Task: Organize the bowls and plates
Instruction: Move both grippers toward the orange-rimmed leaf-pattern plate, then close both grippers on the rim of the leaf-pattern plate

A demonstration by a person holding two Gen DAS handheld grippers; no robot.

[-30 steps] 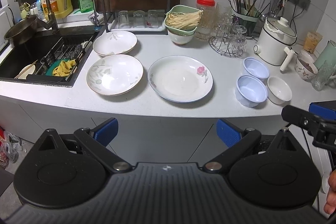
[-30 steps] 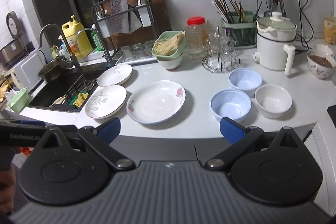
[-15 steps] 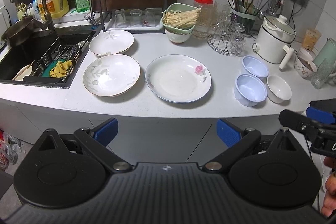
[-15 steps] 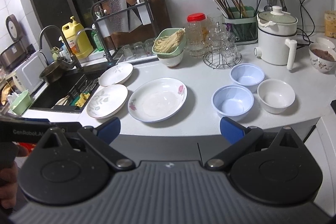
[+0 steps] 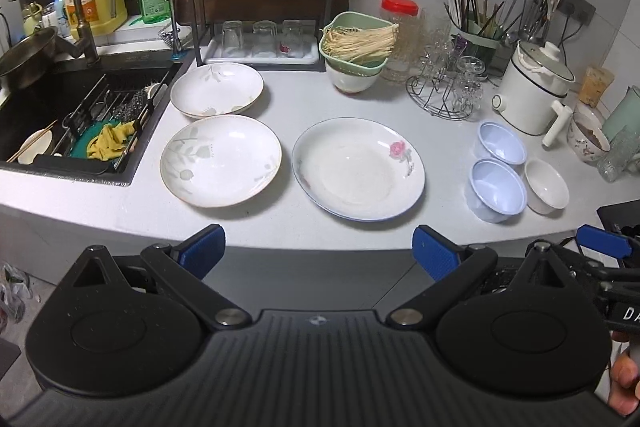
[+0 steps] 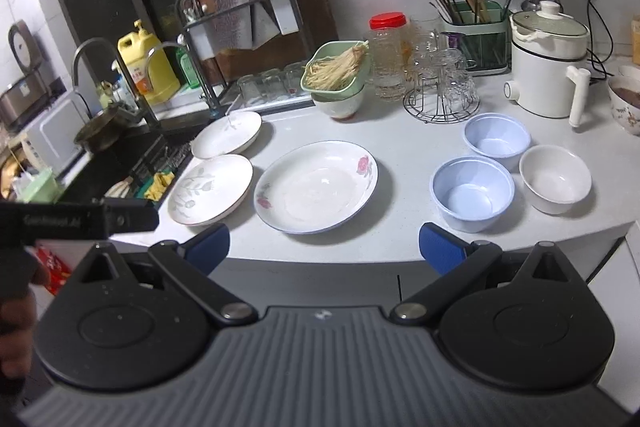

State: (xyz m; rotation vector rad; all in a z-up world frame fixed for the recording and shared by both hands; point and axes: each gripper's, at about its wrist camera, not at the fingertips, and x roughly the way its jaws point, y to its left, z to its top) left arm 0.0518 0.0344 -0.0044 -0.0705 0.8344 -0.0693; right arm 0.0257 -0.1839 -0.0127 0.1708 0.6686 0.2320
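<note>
On the white counter lie three plates: a large one with a pink flower [image 5: 358, 169] [image 6: 317, 185] in the middle, a leaf-patterned one [image 5: 221, 159] [image 6: 211, 187] to its left, and another [image 5: 217, 89] [image 6: 226, 133] behind that. To the right stand two blue bowls [image 5: 496, 185] [image 5: 502, 147] [image 6: 472, 191] [image 6: 497, 139] and a white bowl [image 5: 546, 185] [image 6: 555, 178]. My left gripper [image 5: 318, 253] is open and empty, in front of the counter edge. My right gripper [image 6: 324, 247] is open and empty, also short of the edge.
A sink [image 5: 60, 115] with a rack and cloth lies at the left. At the back stand a glass tray [image 5: 260, 47], a green basket of noodles [image 5: 358, 39], a jar [image 5: 400, 35], a glass stand [image 5: 444, 95], a white cooker [image 5: 534, 95] and a utensil holder [image 6: 476, 35].
Both grippers have moved forward towards the counter; the plates and bowls appear closer and larger. Nothing on the counter has moved.
</note>
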